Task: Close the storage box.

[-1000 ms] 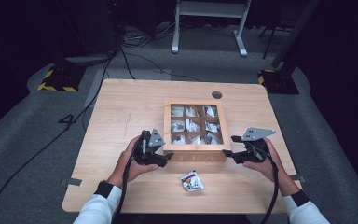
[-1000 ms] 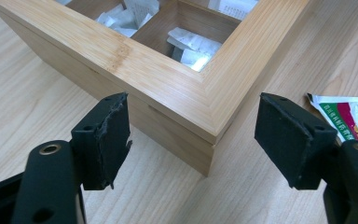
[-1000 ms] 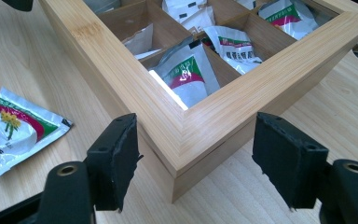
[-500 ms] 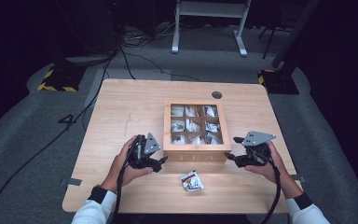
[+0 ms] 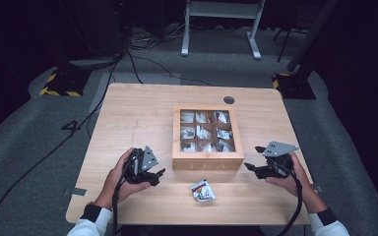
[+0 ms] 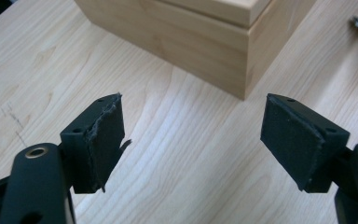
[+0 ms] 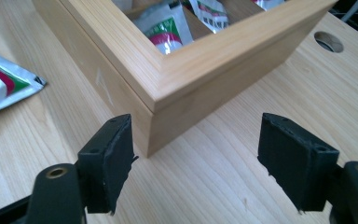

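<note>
A wooden tea box (image 5: 206,160) stands mid-table, its framed lid down, with tea packets (image 5: 202,132) visible in its compartments. One loose packet (image 5: 203,191) lies on the table in front of it. My left gripper (image 5: 156,177) is open, left of the box's front corner, with nothing between its pads. In the left gripper view the box corner (image 6: 242,51) is just ahead of my open left gripper (image 6: 191,140). My right gripper (image 5: 252,170) is open to the right of the box. Its own view shows the right gripper (image 7: 196,154) facing the box corner (image 7: 163,98), with the loose packet (image 7: 0,88) at the left.
A round cable hole (image 5: 229,100) sits in the tabletop behind the box, also seen as the hole (image 7: 328,41) in the right gripper view. Cables and a stand's feet (image 5: 219,29) lie on the grey floor beyond the table. Bare wood surrounds the box.
Both grippers have drawn back from the box's front corners, outward and toward the front edge. Box and loose packet have not moved.
</note>
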{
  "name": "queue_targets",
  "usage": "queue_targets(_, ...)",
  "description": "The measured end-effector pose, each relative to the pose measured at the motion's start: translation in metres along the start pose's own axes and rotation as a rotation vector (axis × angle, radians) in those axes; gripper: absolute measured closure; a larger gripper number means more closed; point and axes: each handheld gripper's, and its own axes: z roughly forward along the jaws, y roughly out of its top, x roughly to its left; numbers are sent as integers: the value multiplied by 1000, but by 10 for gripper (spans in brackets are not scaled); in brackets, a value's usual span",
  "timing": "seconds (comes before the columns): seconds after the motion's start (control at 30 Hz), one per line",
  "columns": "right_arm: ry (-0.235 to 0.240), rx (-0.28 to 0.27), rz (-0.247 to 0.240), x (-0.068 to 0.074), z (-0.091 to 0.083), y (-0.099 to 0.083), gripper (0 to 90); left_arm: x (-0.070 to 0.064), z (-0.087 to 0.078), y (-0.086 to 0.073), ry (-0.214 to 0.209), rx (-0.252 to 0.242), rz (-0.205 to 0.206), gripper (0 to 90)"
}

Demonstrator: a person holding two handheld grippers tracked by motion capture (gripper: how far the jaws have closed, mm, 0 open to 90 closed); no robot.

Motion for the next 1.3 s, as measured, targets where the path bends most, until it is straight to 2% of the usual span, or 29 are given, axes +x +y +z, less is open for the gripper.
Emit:
queue_targets(0.37, -29, 23, 25, -4, -6, -22, 262, 1, -8, -23, 29, 46, -5, 203)
queue_targets(0.5, -33, 31, 45, -7, -9, -35, 262, 3, -12, -37, 27, 64, -18, 201)
queue_targets(0.73, -41, 27, 72, -10, -15, -50, 263, 4, -18, -51, 24, 79, -20, 197)
queue_targets(0.97, -53, 43, 121, -11, -22, -73, 262, 5, -25, -69, 23, 98, -46, 191)
queue_targets(1.13, -63, 56, 144, -10, -27, -87, 261, 5, -27, -76, 20, 102, -60, 191)
queue_targets(1.3, -81, 55, 196, -11, -34, -104, 257, 5, -29, -85, 10, 109, -88, 190)
